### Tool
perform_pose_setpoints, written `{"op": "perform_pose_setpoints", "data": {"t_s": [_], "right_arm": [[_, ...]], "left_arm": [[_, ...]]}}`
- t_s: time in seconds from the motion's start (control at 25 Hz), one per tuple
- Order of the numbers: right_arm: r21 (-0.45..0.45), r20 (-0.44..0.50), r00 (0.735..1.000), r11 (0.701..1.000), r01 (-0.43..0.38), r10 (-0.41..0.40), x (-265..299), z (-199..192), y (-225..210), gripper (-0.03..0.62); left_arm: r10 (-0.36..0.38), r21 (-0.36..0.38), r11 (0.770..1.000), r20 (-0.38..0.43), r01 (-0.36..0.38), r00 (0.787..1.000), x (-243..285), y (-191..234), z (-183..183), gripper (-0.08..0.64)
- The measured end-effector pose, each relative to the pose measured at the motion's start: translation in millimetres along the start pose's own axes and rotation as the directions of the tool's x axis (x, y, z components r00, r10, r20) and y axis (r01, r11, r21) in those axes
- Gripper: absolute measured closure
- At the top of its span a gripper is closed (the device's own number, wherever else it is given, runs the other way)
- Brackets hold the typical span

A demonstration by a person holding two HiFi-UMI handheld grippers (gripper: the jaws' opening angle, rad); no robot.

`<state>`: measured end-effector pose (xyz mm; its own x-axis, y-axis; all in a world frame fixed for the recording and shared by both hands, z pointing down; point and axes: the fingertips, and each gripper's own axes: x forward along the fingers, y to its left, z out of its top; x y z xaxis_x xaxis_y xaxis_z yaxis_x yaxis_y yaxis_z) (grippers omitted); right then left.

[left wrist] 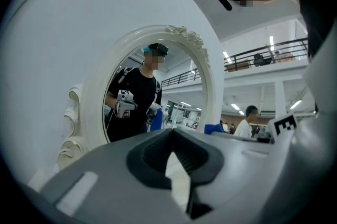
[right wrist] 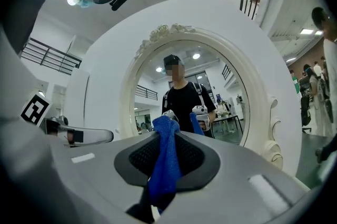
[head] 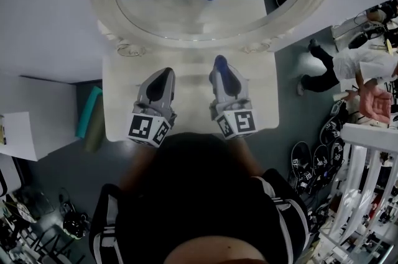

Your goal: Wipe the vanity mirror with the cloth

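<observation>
A teal roll point(head: 89, 110) is seen by the left edge of the white desk point(head: 121, 101). Over the desk the left claw point(head: 165, 73) is held w/ jaws drawn together, nothing between them, and its tip is pointed at the vanity mirror point(head: 101, 5), short of the cream frame. Just right of it, approx. level, the right claw point(head: 220, 67) is clamped on the blue cloth point(head: 220, 61) — bunched between the pads, sticking out past the tips, apart from the glass. Both claws are reflected in the mirror. Further right, a person point(head: 348, 64) in a white top is seen.
</observation>
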<state>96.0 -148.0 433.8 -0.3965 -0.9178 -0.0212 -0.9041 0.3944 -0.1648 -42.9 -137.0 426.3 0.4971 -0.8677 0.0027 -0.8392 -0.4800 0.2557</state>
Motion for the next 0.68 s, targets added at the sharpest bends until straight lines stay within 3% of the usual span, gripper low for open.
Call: {"op": "perform_pose_setpoints", "data": {"t_s": [0.68], "right_arm": [[-0.018, 0.010, 1.000, 1.000, 0.002, -0.002, -1.7, 0.4, 5.3, 0.532]], "left_arm": [[0.020, 0.000, 1.000, -0.009, -0.020, 1.000, 1.9, 2.8, -3.9, 0.549]]}}
